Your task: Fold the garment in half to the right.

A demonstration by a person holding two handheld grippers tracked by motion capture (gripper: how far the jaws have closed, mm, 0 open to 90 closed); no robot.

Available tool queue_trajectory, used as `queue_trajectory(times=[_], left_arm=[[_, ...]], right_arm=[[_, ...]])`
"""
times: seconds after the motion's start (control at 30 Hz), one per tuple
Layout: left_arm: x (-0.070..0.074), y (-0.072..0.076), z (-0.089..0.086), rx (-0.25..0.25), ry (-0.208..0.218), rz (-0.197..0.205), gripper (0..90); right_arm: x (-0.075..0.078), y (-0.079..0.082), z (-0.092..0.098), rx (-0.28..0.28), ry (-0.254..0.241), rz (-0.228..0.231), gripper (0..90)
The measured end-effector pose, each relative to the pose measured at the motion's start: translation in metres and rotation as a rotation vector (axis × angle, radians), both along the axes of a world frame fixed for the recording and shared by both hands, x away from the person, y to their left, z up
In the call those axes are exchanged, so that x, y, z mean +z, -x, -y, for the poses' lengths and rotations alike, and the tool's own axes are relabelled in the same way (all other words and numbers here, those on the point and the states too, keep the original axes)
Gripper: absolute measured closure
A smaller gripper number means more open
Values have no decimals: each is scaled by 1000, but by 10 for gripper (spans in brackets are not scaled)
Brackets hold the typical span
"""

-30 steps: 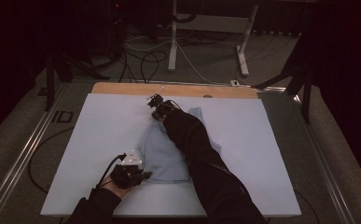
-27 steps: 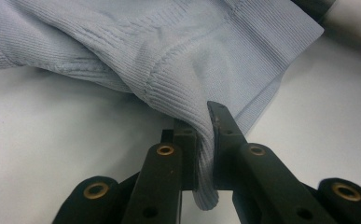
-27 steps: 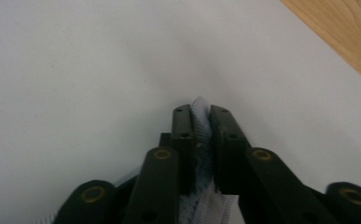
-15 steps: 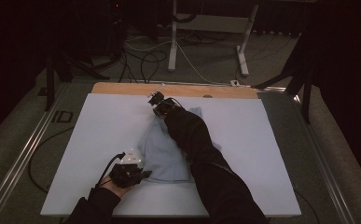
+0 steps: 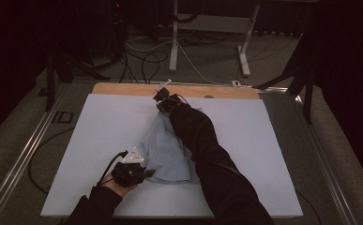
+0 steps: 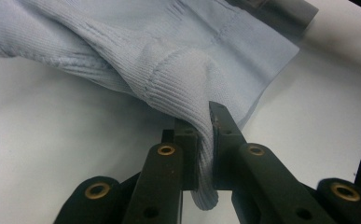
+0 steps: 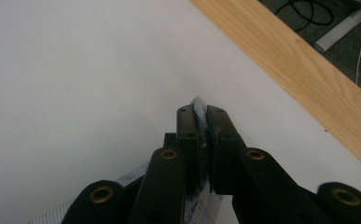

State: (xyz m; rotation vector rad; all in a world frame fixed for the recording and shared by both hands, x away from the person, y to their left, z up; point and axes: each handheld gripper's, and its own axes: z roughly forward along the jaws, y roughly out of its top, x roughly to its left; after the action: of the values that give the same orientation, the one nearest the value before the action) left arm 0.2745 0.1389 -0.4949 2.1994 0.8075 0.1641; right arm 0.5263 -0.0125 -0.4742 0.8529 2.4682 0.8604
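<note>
High view is showing a pale blue knitted garment (image 5: pixel 167 150) lying on the white board (image 5: pixel 99 136) a little left of the middle, with the person working at both of its ends. Near the front edge, the left gripper (image 5: pixel 134 172) is clamping the garment's near left corner; in the left gripper view the jaws are closed tight on a ribbed hem of the knit (image 6: pixel 178 88), with a fold of cloth hanging down between them. At the far end, the right gripper (image 5: pixel 162 99) is pinching the opposite end of the garment, and the right gripper view is showing a thin sliver of the blue fabric (image 7: pixel 199 135) squeezed between its fully closed jaws, lifted a little off the board. The dark sleeve (image 5: pixel 202 150) of the right arm is lying across the middle of the cloth.

As a judgement, both grasps are made and the cloth is being drawn out lengthwise between near and far; the garment is looking rumpled and bunched in its middle, so the spreading or folding itself is mostly ahead.

White board is covering most of the table, with a strip of light wood (image 5: pixel 123 88) left bare along the far edge and grey metal rails at the left and right. Beyond it the room is dim: grey carpeted floor, loose cables (image 5: pixel 141 56) trailing across it, and the white legs of a stand (image 5: pixel 174 42) standing further off.
</note>
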Motion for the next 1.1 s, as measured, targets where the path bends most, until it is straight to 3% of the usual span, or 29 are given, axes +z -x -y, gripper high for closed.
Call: queue_trajectory(times=[0.6, 1.1], left_arm=[[22, 0, 30, -71, -22, 39, 859], [27, -3, 52, -113, -24, 46, 859]], right_arm=[[21, 6, 33, -13, -38, 10, 852], [25, 9, 63, -47, -80, 8, 851]])
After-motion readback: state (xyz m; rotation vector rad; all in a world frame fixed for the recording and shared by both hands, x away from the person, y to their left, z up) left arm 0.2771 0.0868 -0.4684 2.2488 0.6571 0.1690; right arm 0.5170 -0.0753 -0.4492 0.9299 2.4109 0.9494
